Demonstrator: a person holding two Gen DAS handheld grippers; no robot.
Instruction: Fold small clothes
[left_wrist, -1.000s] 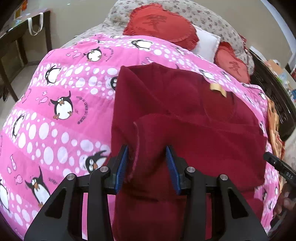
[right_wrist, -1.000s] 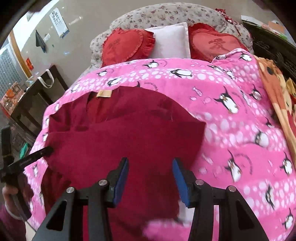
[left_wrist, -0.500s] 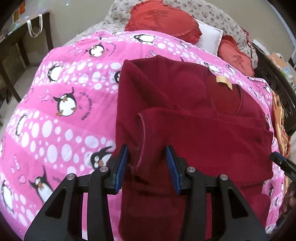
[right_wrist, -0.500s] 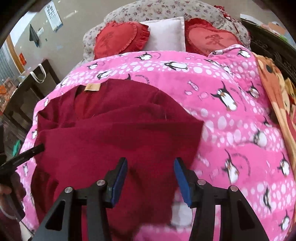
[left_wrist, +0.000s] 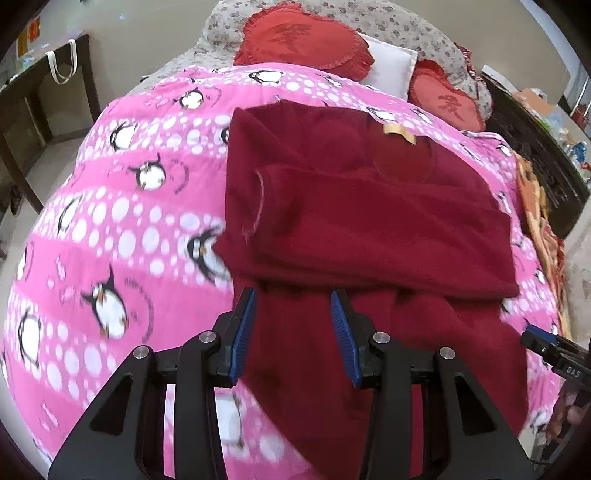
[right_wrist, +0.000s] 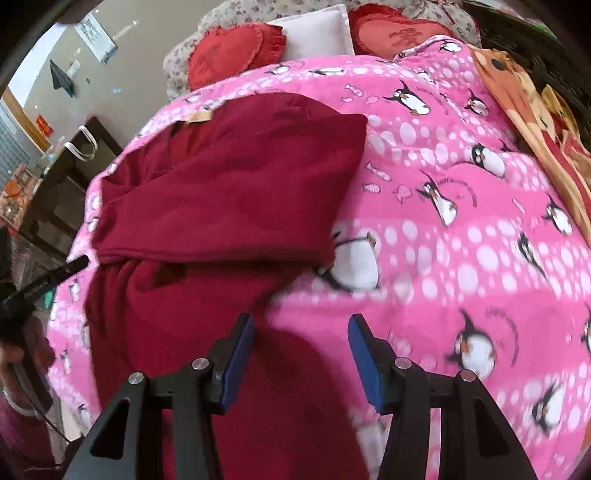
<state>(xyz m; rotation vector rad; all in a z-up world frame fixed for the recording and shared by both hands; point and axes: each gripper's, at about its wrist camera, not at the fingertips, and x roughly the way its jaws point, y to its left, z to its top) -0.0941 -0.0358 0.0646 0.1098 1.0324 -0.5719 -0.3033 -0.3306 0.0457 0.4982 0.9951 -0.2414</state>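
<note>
A dark red sweater (left_wrist: 354, 206) lies on the pink penguin blanket (left_wrist: 122, 236), its sleeves folded across the chest and a tan label (left_wrist: 399, 133) at the collar. It also shows in the right wrist view (right_wrist: 229, 192). My left gripper (left_wrist: 293, 332) is open and empty above the sweater's lower left part. My right gripper (right_wrist: 301, 354) is open and empty over the sweater's lower right edge and the blanket (right_wrist: 461, 251). The tip of the right gripper shows at the left wrist view's right edge (left_wrist: 550, 350).
Red heart cushions (left_wrist: 303, 37) and a white pillow (left_wrist: 388, 66) lie at the head of the bed. A dark table (left_wrist: 33, 110) stands to the left. An orange blanket (right_wrist: 524, 96) lies along the right side. Dark furniture (left_wrist: 535, 155) stands beyond it.
Both grippers have pulled back toward the sweater's hem, so more of the sweater shows. The folded sleeves lie released across the chest. The right gripper has shifted right, partly over the blanket.
</note>
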